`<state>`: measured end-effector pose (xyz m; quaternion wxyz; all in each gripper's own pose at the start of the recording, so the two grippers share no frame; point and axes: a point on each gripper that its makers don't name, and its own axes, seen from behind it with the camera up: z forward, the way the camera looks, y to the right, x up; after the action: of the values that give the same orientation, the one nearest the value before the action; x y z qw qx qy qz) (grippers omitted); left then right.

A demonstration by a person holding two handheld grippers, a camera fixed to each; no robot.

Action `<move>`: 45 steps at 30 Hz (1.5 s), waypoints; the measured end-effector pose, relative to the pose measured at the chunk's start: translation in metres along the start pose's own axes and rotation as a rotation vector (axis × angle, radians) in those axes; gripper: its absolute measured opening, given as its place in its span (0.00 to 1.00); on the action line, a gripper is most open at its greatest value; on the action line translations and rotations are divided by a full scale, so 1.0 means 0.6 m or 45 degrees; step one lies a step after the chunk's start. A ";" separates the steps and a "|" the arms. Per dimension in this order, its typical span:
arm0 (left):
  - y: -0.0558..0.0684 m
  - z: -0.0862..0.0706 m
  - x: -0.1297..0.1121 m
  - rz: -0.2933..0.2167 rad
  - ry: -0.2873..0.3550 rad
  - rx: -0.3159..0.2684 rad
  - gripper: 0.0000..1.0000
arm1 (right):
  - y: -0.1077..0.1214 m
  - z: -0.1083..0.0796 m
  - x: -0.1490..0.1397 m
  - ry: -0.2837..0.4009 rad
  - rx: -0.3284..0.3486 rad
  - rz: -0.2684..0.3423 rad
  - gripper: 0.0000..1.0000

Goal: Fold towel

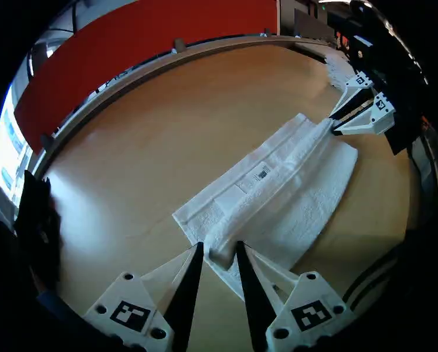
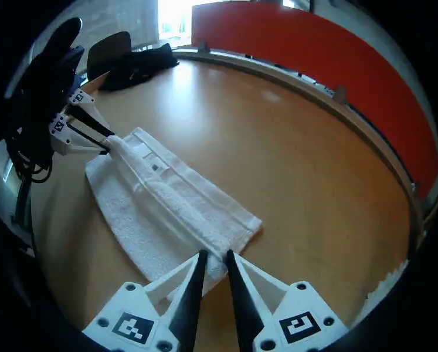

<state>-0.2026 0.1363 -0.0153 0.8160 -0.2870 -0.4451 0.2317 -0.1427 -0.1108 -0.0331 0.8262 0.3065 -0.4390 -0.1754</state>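
Towel (image 1: 301, 193), white and long in shape, lies on the wooden desk (image 1: 160, 152), in the part away from the edge where the red panel (image 1: 131, 47) stands. Along its middle a ridge of cloth is lifted up, and this ridge runs from one short end to the other. The left gripper (image 1: 219, 253) is at one short end; its fingers are narrow and both press on the raised fold, so it holds the towel. The right gripper (image 2: 216, 258) is at the opposite short end, also narrow, with the fold pinched between both its fingers. A small label (image 1: 261, 172) sits on the flat half of the towel that is nearer to the panel. The other half slopes down from the ridge and rests on the desk. In the right gripper view a dark bundle (image 2: 138, 63) lies at the far corner of the desk, well apart from the towel, and a chair back (image 2: 108, 50) stands just beside it.
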 end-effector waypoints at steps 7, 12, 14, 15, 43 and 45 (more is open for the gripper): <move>-0.015 0.003 0.005 0.012 0.005 0.032 0.48 | 0.012 0.009 0.002 -0.005 -0.027 -0.012 0.42; -0.029 0.004 0.008 0.025 0.005 0.052 0.61 | 0.021 0.012 0.005 -0.004 -0.046 -0.007 0.59; -0.034 0.004 0.008 0.031 0.003 0.060 0.64 | 0.025 0.012 0.007 -0.002 -0.055 -0.003 0.64; -0.037 0.004 0.009 0.031 0.002 0.064 0.66 | 0.027 0.012 0.008 0.000 -0.058 0.001 0.64; -0.053 -0.026 0.003 -0.028 0.012 0.095 0.73 | 0.045 -0.009 0.013 0.061 -0.117 0.044 0.99; -0.048 -0.031 -0.003 -0.043 0.013 0.095 0.74 | 0.039 -0.015 0.008 0.064 -0.115 0.047 0.99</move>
<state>-0.1837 0.1091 -0.0051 0.8322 -0.2499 -0.4368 0.2329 -0.1321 -0.0925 -0.0182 0.8531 0.2651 -0.4152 -0.1720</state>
